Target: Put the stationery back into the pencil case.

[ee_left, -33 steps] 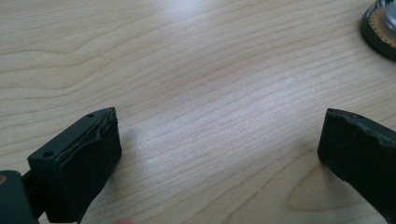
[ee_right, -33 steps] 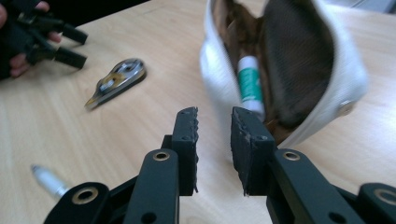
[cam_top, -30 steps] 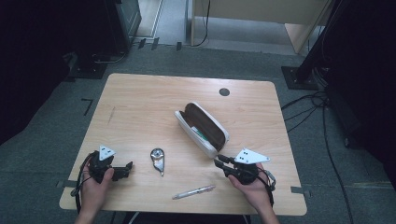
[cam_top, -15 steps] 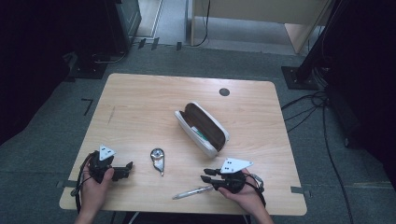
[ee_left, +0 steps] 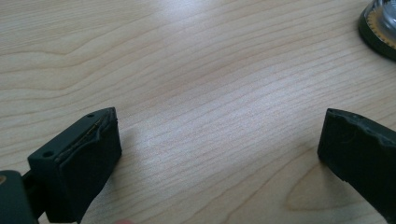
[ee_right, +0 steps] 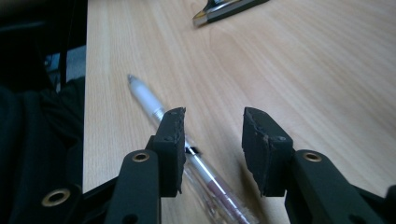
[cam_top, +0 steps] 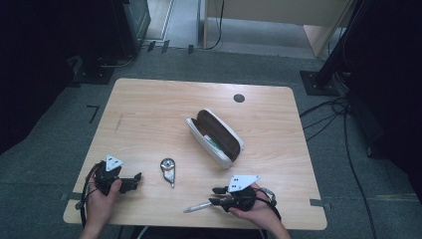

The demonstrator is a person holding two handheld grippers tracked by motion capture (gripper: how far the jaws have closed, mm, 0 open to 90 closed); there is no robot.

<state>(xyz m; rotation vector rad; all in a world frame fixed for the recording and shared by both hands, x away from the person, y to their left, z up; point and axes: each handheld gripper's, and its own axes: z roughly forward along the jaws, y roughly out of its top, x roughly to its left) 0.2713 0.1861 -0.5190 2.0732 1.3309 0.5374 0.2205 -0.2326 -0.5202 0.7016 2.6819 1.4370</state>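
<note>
Jaws of the right gripper [ee_right: 212,140], just opening, empty; the pen [ee_right: 149,105] lies beneath its left jaw, seemingly untouched, slanting toward the frame's upper left.

A light wooden table with rounded corners [cam_top: 149,107] stands on a grey carpeted floor [cam_top: 59,124] and has a small dark round cable hole [cam_top: 239,98] near its far edge. An open white glasses case with a brown lining [cam_top: 215,137] lies slantwise near the middle. Nearer the person lie a silvery round-headed metal tool [cam_top: 168,171] and, close to the near edge, a clear plastic pen with a silvery tip [cam_top: 197,206].
</note>
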